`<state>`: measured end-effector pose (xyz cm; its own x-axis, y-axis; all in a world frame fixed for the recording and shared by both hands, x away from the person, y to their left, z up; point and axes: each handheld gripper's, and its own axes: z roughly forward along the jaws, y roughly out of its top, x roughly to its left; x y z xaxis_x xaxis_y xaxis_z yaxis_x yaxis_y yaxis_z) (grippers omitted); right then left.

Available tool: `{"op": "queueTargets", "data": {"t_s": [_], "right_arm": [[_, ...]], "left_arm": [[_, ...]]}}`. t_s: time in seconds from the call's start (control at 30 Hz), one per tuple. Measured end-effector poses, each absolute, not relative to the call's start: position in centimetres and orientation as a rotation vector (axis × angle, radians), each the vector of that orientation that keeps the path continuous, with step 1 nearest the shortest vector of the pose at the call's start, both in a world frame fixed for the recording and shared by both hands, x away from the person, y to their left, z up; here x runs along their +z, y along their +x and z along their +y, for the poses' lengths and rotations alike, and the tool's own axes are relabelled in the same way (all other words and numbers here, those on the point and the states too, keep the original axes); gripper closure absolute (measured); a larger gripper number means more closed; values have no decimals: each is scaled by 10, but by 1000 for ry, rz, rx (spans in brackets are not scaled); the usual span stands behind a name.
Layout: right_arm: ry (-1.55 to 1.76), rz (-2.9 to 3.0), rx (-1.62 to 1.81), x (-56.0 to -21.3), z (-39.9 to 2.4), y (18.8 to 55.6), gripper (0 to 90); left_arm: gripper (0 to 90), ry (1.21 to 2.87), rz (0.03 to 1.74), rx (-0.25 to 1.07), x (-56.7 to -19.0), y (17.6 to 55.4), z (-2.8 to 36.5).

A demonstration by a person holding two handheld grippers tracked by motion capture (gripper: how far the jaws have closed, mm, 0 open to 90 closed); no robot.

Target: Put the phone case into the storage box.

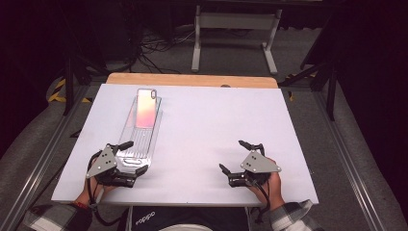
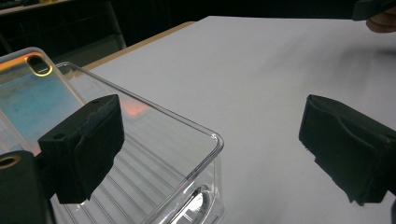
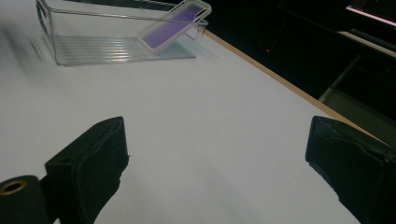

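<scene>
A long clear plastic bin (image 1: 142, 139) lies on the left of the white table top (image 1: 216, 120). A phone case (image 1: 146, 108) with a pink iridescent back leans on the bin's far end. My left gripper (image 1: 137, 157) is open at the bin's near end. In the left gripper view one jaw hangs over the bin (image 2: 177, 140) and the other stands outside it, with neither pad touching the wall. The phone case (image 2: 32, 88) shows beyond. My right gripper (image 1: 231, 155) rests open at the front right with bare table between its jaws (image 3: 217, 158). The bin (image 3: 93, 46) and case (image 3: 175, 23) lie far off.
A wooden strip (image 1: 192, 79) runs along the table's far edge. Beyond it are dark floor, cables and a white stand (image 1: 235, 29). Metal rails (image 1: 346, 159) flank the table. The right hand (image 2: 380, 21) shows at the top corner of the left gripper view.
</scene>
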<state>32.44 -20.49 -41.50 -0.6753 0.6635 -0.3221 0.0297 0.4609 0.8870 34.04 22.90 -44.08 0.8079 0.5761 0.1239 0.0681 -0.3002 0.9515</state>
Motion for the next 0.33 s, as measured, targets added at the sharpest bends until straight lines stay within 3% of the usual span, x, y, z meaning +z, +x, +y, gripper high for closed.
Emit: {"op": "queueTargets", "data": {"t_s": [0.33], "right_arm": [[579,2045,1227,-416,-207,326,60]], "left_arm": [[75,1838,485,551,-440,341,227]]}}
